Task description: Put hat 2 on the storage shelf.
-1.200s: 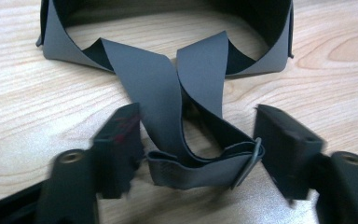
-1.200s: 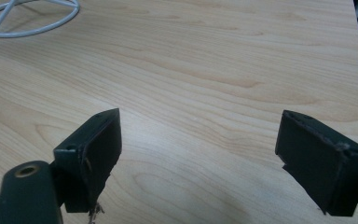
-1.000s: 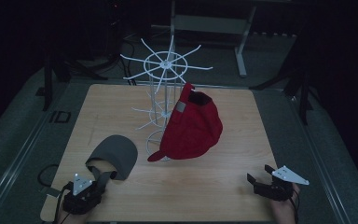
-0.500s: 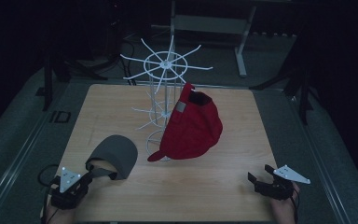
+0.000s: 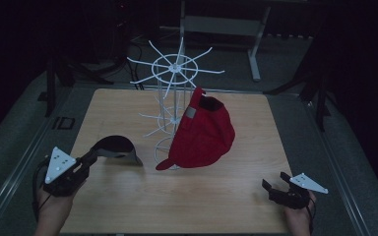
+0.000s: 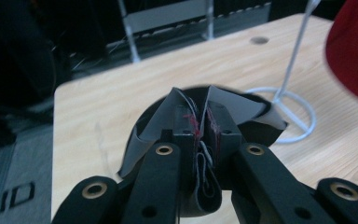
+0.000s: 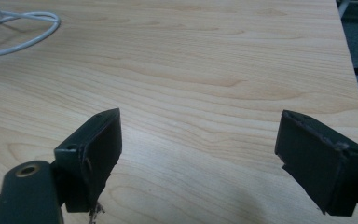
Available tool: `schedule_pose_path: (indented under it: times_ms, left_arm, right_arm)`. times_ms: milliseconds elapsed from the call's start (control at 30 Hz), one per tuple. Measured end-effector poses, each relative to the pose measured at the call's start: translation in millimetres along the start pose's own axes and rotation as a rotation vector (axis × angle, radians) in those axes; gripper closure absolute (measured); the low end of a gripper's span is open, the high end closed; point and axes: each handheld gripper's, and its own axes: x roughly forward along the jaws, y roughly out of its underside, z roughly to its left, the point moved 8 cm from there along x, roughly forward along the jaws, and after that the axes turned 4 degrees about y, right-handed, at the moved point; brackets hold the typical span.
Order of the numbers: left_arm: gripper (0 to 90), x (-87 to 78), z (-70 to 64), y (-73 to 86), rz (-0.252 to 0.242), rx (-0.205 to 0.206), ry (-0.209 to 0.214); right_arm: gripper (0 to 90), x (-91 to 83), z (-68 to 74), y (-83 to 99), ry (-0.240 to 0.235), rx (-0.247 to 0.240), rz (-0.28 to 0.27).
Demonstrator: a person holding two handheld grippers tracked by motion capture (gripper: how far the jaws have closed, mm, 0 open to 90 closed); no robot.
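My left claw [image 5: 89, 158] pinched the soft, light black cap [image 5: 115, 149] by its strap on the tabletop [image 5: 216, 196] beside the white hat rack [image 5: 174, 93], while my right claw [image 5: 274, 186] gaped empty

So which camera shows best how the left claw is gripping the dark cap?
The left gripper view: the left claw is shut on the dark cap, pinching folded fabric between its jaws. The high view shows that cap whole but small. The right gripper view shows bare table.
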Motion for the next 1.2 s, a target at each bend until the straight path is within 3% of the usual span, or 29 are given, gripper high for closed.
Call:
schedule_pose_path:
  times_ms: [133, 300, 467, 567, 733, 767, 933, 1067, 1200]
  left_arm:
    - [84.5, -5.0, -1.9, -24.0, -0.039, 0.027, 0.009]
    - [84.5, -15.6, -4.6, -41.3, -0.077, 0.07, 0.022]
    - [84.4, -41.6, -13.5, -59.8, -0.202, 0.16, 0.181]
    - [84.4, -53.2, -12.6, -72.6, -0.27, 0.167, 0.245]
    - [84.4, -58.0, -7.7, -95.8, -0.309, 0.18, 0.244]
    - [84.4, -57.6, -7.3, -114.4, -0.327, 0.192, 0.241]
    - [84.4, -55.1, -12.8, -147.1, -0.341, 0.235, 0.25]
    - [84.4, -55.0, -15.9, -165.3, -0.353, 0.259, 0.255]
    - [84.3, -54.8, -15.6, -175.8, -0.373, 0.251, 0.256]
  right_arm:
    - [14.6, -0.6, -1.0, -0.2, 0.002, 0.008, -0.004]
    - [14.6, -1.2, -1.0, -0.3, -0.001, 0.014, -0.006]
    - [14.6, -0.9, 0.2, -0.2, -0.007, 0.01, -0.005]
    - [14.6, -0.9, 0.8, 0.0, -0.008, 0.008, -0.004]
    - [14.6, -1.2, 0.5, 0.3, -0.011, 0.013, -0.002]
    - [14.6, -1.3, 0.3, 0.2, -0.01, 0.013, -0.004]
    - [14.6, -2.1, 0.0, 0.4, -0.01, 0.014, -0.008]
    - [14.6, -1.9, 0.4, 0.2, -0.011, 0.009, -0.009]
    - [14.5, -2.1, 0.1, -0.1, -0.006, 0.006, -0.015]
